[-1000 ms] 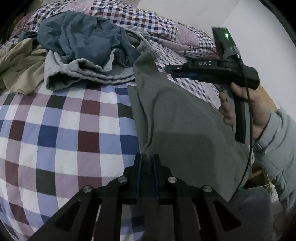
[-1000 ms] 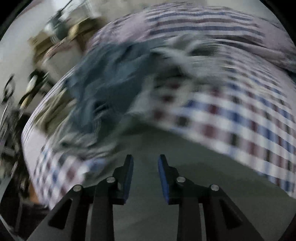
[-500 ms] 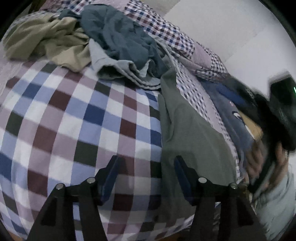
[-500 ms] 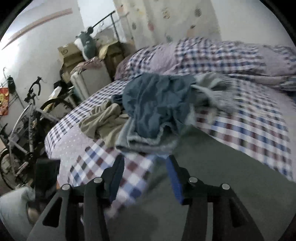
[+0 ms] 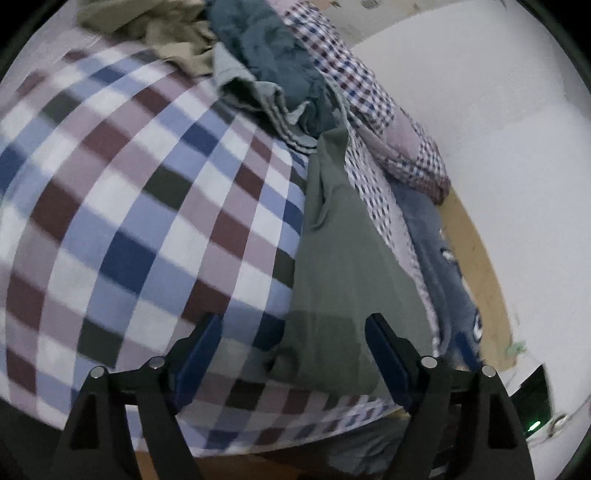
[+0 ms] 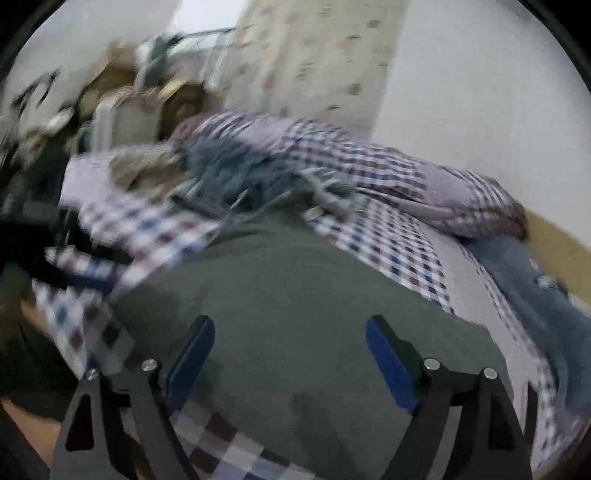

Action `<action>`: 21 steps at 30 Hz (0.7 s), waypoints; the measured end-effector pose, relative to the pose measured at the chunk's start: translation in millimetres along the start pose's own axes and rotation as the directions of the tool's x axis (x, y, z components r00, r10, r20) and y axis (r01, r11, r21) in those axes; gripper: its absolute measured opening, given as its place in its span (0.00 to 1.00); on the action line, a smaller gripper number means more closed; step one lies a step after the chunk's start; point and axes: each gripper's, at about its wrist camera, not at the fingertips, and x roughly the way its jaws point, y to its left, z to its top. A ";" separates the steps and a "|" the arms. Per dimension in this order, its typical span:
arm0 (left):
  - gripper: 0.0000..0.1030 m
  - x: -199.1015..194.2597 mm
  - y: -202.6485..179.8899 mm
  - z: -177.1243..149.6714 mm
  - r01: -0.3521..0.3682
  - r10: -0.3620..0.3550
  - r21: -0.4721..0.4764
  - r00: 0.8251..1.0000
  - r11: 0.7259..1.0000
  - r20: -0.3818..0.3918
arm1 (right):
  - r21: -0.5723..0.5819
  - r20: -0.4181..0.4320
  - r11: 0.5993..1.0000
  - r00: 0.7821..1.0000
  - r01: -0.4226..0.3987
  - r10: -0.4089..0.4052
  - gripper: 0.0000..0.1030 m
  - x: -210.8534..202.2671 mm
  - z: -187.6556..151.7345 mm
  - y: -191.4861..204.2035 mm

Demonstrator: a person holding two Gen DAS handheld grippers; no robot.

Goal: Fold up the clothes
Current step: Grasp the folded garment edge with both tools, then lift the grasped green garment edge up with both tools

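A grey-green garment [image 5: 343, 258] lies flat along the right side of the checked bed cover [image 5: 122, 229]. My left gripper [image 5: 293, 325] is open above its near edge, nothing between the blue pads. In the right wrist view the same garment [image 6: 295, 295] spreads under my right gripper [image 6: 290, 328], which is also open and empty. A pile of unfolded clothes sits at the far end of the bed: a dark blue piece [image 5: 269, 48], a khaki one [image 5: 166, 33] and a light grey one [image 5: 255, 92].
A checked quilt [image 6: 369, 173] is bunched along the wall side, with a blue garment [image 5: 439, 258] beside it. The bed's near edge [image 5: 295, 417] drops to a wooden floor. Boxes and clutter [image 6: 122, 107] stand beyond the bed, blurred. A white wall [image 5: 480, 110] is on the right.
Both grippers have opened wide; the left one was shut a second ago. The left view swung left off the person's hand, and the right view turned toward the wall.
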 end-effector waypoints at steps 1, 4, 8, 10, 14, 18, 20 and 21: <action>0.81 0.0 3.0 -2.2 0.006 -0.006 -0.026 1.000 1.000 0.000 | -0.042 0.003 0.999 1.000 -0.006 0.006 0.85 0.0 -1.5 7.6; 0.81 1.9 10.9 -10.3 0.012 -0.012 -0.101 1.000 0.995 0.003 | -0.112 0.020 0.994 1.000 0.001 0.001 0.85 -3.1 -6.1 20.9; 0.81 10.1 11.1 -19.3 0.032 -0.033 -0.143 0.999 0.989 -0.003 | -0.190 0.045 0.981 0.999 0.030 -0.022 0.85 -4.9 -10.2 35.6; 0.81 15.3 9.0 -23.9 0.046 -0.049 -0.158 0.999 0.986 -0.013 | -0.208 0.055 0.978 0.998 0.029 -0.018 0.86 -7.4 -11.9 39.1; 0.81 23.6 1.7 -25.0 0.072 -0.073 -0.170 0.997 0.983 0.000 | -0.224 0.058 0.974 0.998 0.024 -0.012 0.86 -10.5 -14.4 41.1; 0.81 29.7 -1.7 -25.3 0.121 -0.119 -0.189 0.993 0.974 0.023 | -0.238 0.052 0.971 0.999 0.018 -0.006 0.87 -10.5 -18.1 44.2; 0.81 31.7 -5.2 -24.2 0.155 -0.153 -0.182 0.988 0.971 0.022 | -0.260 0.047 0.965 0.999 0.016 -0.004 0.87 -7.5 -19.8 50.0; 0.81 32.5 -7.0 -23.6 0.169 -0.168 -0.176 0.986 0.970 0.021 | -0.271 0.045 0.963 0.999 0.014 -0.002 0.87 -6.0 -20.6 53.0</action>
